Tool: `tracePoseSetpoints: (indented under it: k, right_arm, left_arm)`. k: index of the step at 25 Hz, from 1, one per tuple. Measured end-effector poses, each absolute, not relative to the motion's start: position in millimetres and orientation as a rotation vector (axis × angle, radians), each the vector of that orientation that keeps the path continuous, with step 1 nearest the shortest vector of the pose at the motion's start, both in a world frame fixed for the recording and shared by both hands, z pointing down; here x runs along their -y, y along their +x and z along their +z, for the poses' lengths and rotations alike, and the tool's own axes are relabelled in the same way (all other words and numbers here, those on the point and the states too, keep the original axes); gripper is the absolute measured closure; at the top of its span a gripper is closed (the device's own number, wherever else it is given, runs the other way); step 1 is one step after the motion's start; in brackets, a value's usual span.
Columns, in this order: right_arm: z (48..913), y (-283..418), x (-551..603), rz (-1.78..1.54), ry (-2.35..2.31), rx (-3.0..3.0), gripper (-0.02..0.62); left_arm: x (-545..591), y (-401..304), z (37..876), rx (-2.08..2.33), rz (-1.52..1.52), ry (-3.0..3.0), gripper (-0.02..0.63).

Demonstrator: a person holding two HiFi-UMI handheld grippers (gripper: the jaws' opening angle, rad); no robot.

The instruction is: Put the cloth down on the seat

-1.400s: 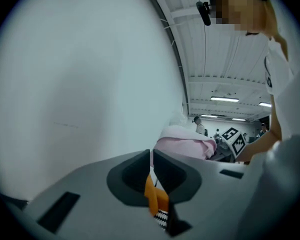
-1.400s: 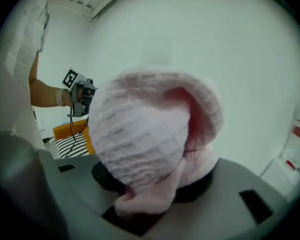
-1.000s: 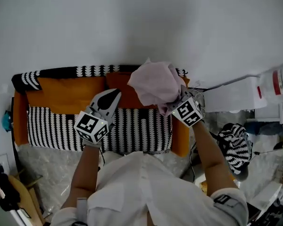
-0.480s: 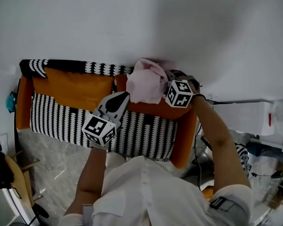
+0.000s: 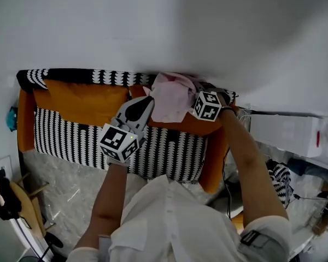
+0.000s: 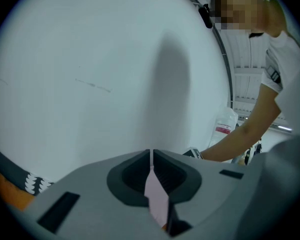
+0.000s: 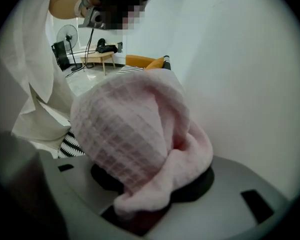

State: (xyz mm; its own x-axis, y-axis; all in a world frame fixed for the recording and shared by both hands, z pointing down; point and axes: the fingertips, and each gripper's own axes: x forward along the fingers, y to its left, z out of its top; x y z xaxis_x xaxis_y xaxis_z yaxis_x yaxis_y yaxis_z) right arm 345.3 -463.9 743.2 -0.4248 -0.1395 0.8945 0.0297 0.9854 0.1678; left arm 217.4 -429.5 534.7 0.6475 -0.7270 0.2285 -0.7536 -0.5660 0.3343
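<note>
A bunched pink waffle cloth [image 5: 172, 97] hangs over the right end of the sofa's orange back cushion [image 5: 82, 100]. Below it lies the black-and-white patterned seat [image 5: 71, 141]. My right gripper [image 5: 191, 101] has the bundle [image 7: 135, 129] filling its jaws; they are opening and the cloth still sits between them. My left gripper [image 5: 144, 103] is at the cloth's left edge. In the left gripper view a thin pink strip [image 6: 156, 199] is pinched between the left gripper's [image 6: 151, 156] shut jaws.
A white wall rises right behind the sofa. A white box [image 5: 284, 135] and a striped bundle [image 5: 279, 179] lie to the right of the orange armrest [image 5: 213, 157]. A wooden stool [image 5: 22, 206] stands on the marble floor [image 5: 65, 190] at the left.
The right gripper has carried the cloth down towards the sofa back. The left gripper, apart from the cloth a second ago, has moved up to its left edge and taken hold of it.
</note>
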Motion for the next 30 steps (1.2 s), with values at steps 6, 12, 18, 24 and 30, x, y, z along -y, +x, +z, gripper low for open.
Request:
tracePoseSetpoints:
  k: [6,12,18,24,30]
  right_arm:
    - [760,351,465,-0.09,0.087,2.006,0.333]
    - [748,364,462,-0.046,0.111,2.022,0.261]
    - [723,383,457,-0.077,0.156,2.029,0.249]
    - [690,407,447,-0.057,0.314,2.07,0.249]
    - [622,425,439,0.136,0.754,2.301,0.25]
  left_arm:
    - [433,233,544,1.121,0.096,2.461,0.574]
    - [431,239,544,1.102,0.097,2.461,0.574]
    - [428,242,535,1.097,0.088,2.475,0.574]
    - [422,244,524,1.09,0.094,2.499,0.574]
    - [413,242,506,1.117,0.091,2.526,0.574]
